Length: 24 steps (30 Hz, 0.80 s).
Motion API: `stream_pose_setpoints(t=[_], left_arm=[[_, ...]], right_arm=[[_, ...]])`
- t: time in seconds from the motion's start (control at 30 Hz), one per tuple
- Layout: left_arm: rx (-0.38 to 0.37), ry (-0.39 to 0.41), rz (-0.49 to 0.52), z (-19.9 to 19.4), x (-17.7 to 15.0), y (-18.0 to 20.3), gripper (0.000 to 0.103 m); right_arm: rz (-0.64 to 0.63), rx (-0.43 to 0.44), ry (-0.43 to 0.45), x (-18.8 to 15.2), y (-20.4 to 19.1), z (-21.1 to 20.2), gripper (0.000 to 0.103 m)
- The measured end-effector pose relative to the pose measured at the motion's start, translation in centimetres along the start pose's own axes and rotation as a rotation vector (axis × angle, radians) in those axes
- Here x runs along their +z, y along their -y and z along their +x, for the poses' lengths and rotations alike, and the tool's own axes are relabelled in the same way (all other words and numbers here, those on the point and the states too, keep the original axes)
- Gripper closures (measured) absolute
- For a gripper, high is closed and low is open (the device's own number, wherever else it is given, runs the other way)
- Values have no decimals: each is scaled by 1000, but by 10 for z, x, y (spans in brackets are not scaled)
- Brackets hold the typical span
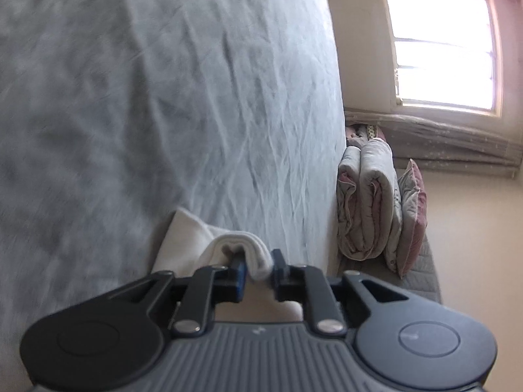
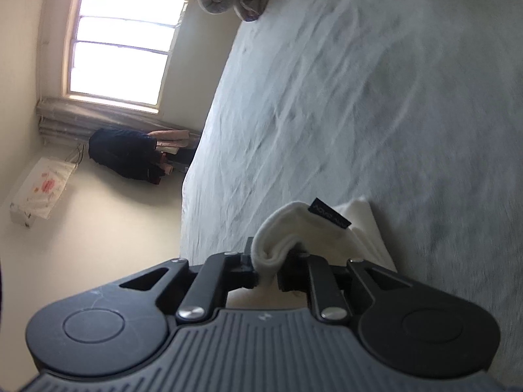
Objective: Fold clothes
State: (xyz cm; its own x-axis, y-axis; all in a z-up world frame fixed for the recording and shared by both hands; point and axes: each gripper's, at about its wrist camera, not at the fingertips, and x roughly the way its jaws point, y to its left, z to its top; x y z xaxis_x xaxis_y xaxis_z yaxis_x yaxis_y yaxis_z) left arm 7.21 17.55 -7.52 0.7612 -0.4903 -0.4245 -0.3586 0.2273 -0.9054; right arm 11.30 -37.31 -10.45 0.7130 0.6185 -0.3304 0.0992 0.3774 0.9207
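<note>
Two grippers each pinch a bunched edge of one white garment (image 1: 196, 245) above a bed covered with a wrinkled pale grey sheet (image 1: 196, 81). On the left wrist view, the left gripper (image 1: 258, 269) has its fingers clenched on a rolled fold of the white cloth, which loops up between the fingertips and trails off to the left, down toward the sheet. On the right wrist view, the right gripper (image 2: 269, 268) is likewise clamped on a thick fold of the same white garment (image 2: 287, 232); a small black label (image 2: 328, 214) with pale lettering too small to read sticks out from the cloth just above the grip, and more of the white fabric hangs to the right against the sheet (image 2: 359, 98).

Both views are rolled sideways and partly blurred. Beyond the far edge of the bed, a stack of folded quilts (image 1: 369, 202) and a pink cushion (image 1: 413, 209) lie below a bright window (image 1: 441, 42), with a bunched grey curtain (image 1: 441, 143) beside it. The right wrist view also shows the window (image 2: 121, 49), a dark bundle of clothing (image 2: 126, 153) by the wall, and a white box with red marks (image 2: 42, 192) nearby
</note>
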Motion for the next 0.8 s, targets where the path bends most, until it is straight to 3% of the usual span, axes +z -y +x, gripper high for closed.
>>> stream_pose_setpoints(t=[0.07,0.13,0.3,0.37,0.47,0.57,0.63,0.73,0.8], left_arm=[[16,27,77,0,-2,8,67],[45,62,178,-4,-4,18,64],[109,157,389,-16,-13,37,63],[120,180,515,-16,-23,47,64],[159,191,704,-6,-40,57,70],[225,190,824,10,-51,53,75],[295,198,878,18,-52,45,81],[360,202,927,23,-54,34,94],[383,214,914,18,-50,35,97]], right_arm=[[-28,3,12,1,-4,1,70],[-40,10,60,2,-5,-5,46],[-153,-33,162,-5,-18,-19,46],[-294,-89,185,-22,-33,-12,64],[-549,-188,206,-55,-53,7,72],[-730,-276,199,-78,-54,25,74],[-791,-341,192,-83,-47,32,74],[-797,-441,169,-73,-27,41,101],[-776,-438,178,-68,-23,37,103]])
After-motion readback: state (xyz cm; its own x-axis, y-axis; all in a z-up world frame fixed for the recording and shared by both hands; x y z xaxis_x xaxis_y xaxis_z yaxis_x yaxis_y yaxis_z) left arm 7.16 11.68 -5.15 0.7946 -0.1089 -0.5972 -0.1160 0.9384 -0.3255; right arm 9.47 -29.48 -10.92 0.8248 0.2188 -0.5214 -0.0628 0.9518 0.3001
